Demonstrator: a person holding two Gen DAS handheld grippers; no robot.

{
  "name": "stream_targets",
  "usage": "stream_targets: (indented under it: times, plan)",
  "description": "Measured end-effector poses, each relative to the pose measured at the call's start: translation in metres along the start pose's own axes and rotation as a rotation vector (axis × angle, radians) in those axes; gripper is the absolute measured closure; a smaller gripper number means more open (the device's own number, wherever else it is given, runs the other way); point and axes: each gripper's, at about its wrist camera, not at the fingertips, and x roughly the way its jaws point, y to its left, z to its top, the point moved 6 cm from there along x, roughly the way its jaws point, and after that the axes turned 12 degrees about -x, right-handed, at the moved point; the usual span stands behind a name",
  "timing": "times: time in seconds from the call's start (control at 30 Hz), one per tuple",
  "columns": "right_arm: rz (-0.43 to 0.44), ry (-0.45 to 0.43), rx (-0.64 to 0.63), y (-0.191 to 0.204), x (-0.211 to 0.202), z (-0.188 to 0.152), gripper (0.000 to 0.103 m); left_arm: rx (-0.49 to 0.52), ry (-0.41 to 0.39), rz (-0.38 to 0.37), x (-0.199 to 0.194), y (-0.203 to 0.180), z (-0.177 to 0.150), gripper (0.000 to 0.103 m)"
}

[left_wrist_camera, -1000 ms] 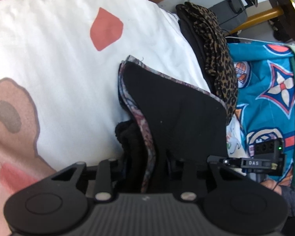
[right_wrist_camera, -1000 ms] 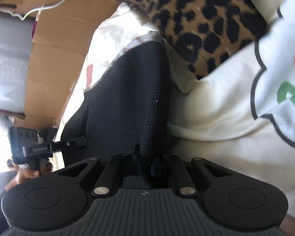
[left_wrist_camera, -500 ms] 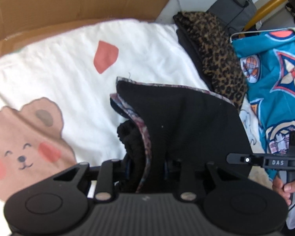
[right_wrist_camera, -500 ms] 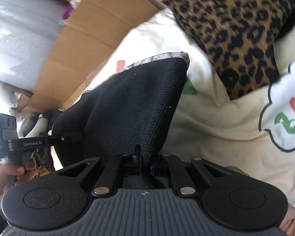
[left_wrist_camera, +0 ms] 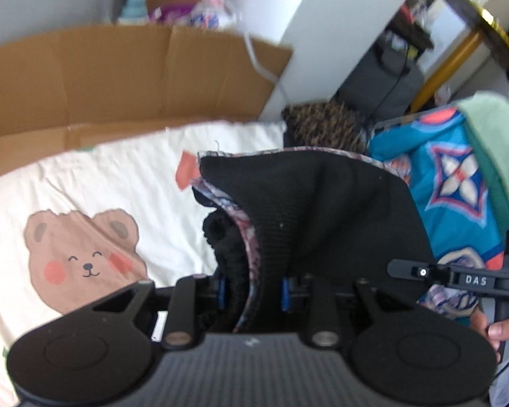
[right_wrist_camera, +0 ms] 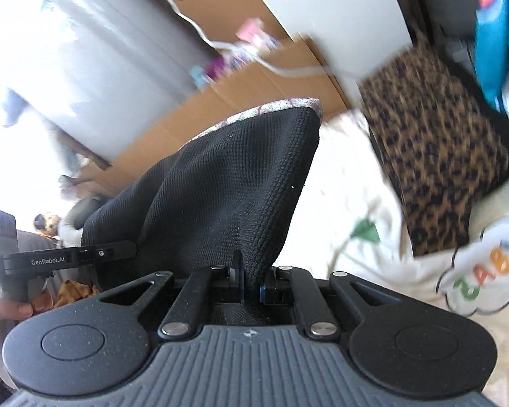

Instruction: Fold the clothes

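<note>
Cream bedding (left_wrist_camera: 95, 173): printed with a brown bear and red patches; lies under everything and takes up far less of the left wrist view than a second ago, with the bear now showing whole.
Cardboard (left_wrist_camera: 118, 78): brown sheet standing behind the bedding; barely seen a second ago, now a broad band across the left view.
Black garment (left_wrist_camera: 322, 217): knitted, with a patterned lining along its edge; hangs lifted between the two grippers, clear of the bedding, with a bunched fold at its left side. A second ago it sat low against the sheet.
Blue printed cloth (left_wrist_camera: 454, 183): right of the garment, with a pale green fabric over its far edge.
Leopard-print garment (right_wrist_camera: 434, 146): piled beside the black garment on the bedding; blurred, and further off than before.
Left gripper (left_wrist_camera: 252, 288): clamped on a thick bunch of the black garment's hem, jaws narrow around the wad.
Right gripper (right_wrist_camera: 251, 283): pinched nearly closed on a thin edge of the same garment.
Hand (left_wrist_camera: 502, 329): fingers on the right gripper's handle, at the left view's right edge.
</note>
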Motion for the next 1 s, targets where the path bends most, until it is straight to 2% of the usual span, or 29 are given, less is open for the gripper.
stream_targets:
  times: [0.27, 0.5, 0.83, 1.0]
  plan:
    - [0.027, -0.113, -0.095, 0.055, -0.065, 0.04, 0.097, 0.017, -0.168, -0.023, -0.094, -0.037, 0.015, 0.073]
    - [0.027, -0.166, -0.172, 0.09, -0.101, 0.068, 0.097, 0.004, -0.275, -0.019, -0.152, -0.057, 0.016, 0.073]
    - [0.003, -0.268, -0.216, 0.109, -0.157, 0.092, 0.097, -0.008, -0.38, -0.028, -0.195, -0.095, 0.013, 0.073]
    - [-0.005, -0.282, -0.242, 0.116, -0.183, 0.093, 0.097, 0.003, -0.41, -0.039, -0.212, -0.115, 0.007, 0.073]
